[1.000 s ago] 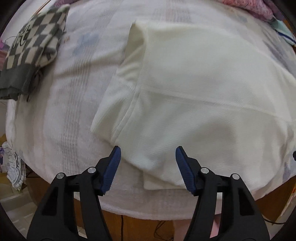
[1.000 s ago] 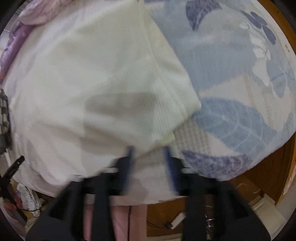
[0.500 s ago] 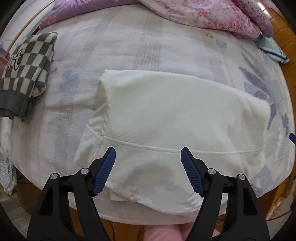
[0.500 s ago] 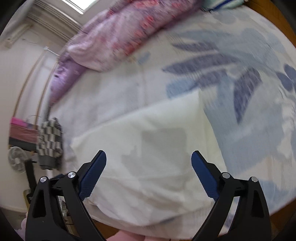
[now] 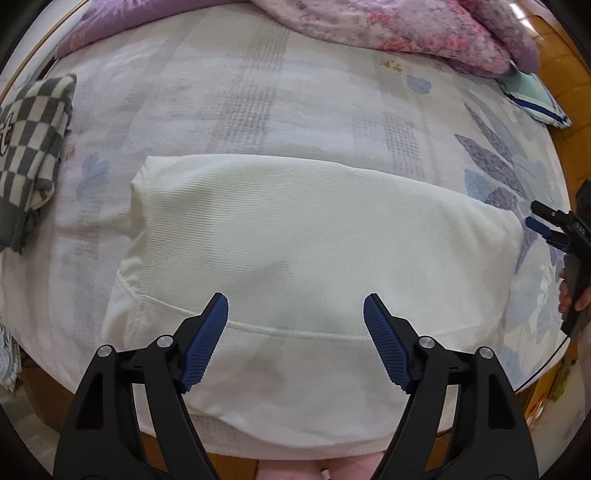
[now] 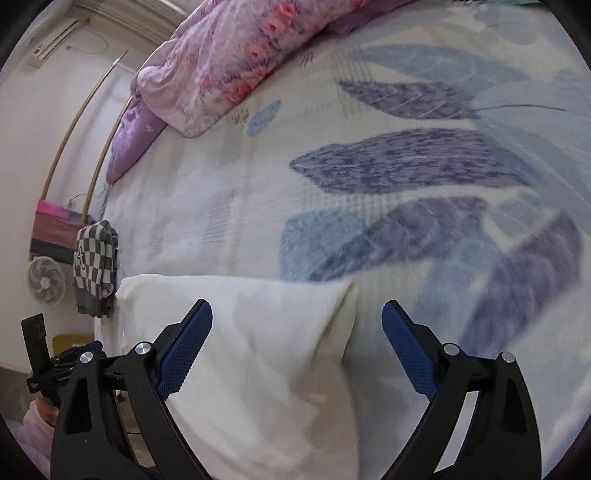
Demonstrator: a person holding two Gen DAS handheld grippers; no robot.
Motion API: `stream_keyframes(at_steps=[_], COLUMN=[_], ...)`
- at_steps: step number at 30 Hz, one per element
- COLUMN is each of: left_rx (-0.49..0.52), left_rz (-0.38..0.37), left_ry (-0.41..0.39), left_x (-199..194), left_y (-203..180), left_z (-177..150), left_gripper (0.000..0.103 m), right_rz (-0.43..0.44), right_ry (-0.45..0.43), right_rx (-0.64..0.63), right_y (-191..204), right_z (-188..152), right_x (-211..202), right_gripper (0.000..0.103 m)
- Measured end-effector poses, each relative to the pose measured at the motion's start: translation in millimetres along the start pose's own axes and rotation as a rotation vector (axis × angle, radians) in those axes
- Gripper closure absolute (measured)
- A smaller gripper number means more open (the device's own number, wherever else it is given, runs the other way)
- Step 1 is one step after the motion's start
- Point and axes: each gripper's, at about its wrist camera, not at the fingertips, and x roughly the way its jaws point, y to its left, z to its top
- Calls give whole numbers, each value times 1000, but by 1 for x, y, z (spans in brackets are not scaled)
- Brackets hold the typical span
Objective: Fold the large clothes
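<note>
Hovering wide-jawed and empty, the left gripper (image 5: 295, 332) opening and the right gripper (image 6: 295, 347) spread, both clear the folded cream garment (image 5: 314, 236) beneath them, letting it settle flat.

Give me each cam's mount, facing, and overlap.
Left wrist: on the left tongs, jaws opening and empty, looking down on the folded white garment on the bed; the right tongs show at its edge.
Right wrist: on the right tongs, open and empty, angled across the garment's end.
Shared: garment, checkered cloth, floral quilt.
</note>
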Motion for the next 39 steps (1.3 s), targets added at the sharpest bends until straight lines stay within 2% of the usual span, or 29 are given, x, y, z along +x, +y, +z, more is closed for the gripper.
stream_keyframes(at_steps=[4,6,8,9,11,12,14,17,18,19,21,23,25,26,28,29,30,31,32,33,36,39], left_rx=[-80,-82,-53,-33,-19,-20,-34,-52,-52,-50,-43,-34,-17,-5,18,31,41,50,63,75,106,106], left_rz=[-9,-11,13,28,26,24,25,24,28,34,44,52,63,68,79,79,76,79,89,96,50,19], left_ry=[12,19,15,5,5,15,23,39,42,44,45,51,49,47,49,46,46,54,67,76,89,115], left_x=[18,24,26,27,29,32,36,39,40,40,40,40,40,40,40,39,39,40,42,43,45,49], left_y=[-3,-6,-13,-17,-20,-22,-22,-21,-20,-20,-20,-21,-24,-25,-29,-33,-35,-38,-41,-45,-56,-64], left_z=[14,19,23,25,27,29,30,30,30,30,31,33,34,35,37,40,43,46,50,53,71,86], left_gripper=[26,26,26,26,26,26,26,26,26,26,26,26,26,26,27,32,44,52,66,80,94,103], right_rz=[73,104,133,187,311,343,349,365,351,334,335,345,296,253,121,43,16,-9,-32,-60,-133,-194], right_ry=[84,155,141,127,153,191,259,407,414,384,361,377,374,369,345,340,330,299,265,240,176,153], right_rx=[-51,-67,-80,-38,69,84,42,62,44,39,125,241,246,264,300,311,330,352,349,342,352,378], right_y=[-10,-16,-19,-26,-37,-37,-28,-18,-13,-9,-12,-15,-7,-2,9,13,14,20,26,33,50,61], right_z=[13,12,8,4,-7,-17,-38,-84,-99,-111,-125,-149,-163,-170,-175,-175,-177,-178,-179,-181,-188,-198], right_x=[40,64,66,62,60,61,61,74,73,67,63,61,54,51,44,41,36,28,20,14,4,9], right_gripper=[13,12,12,12,12,12,12,12,12,12,12,12,13,17,39,53,63,70,81,84,86,86])
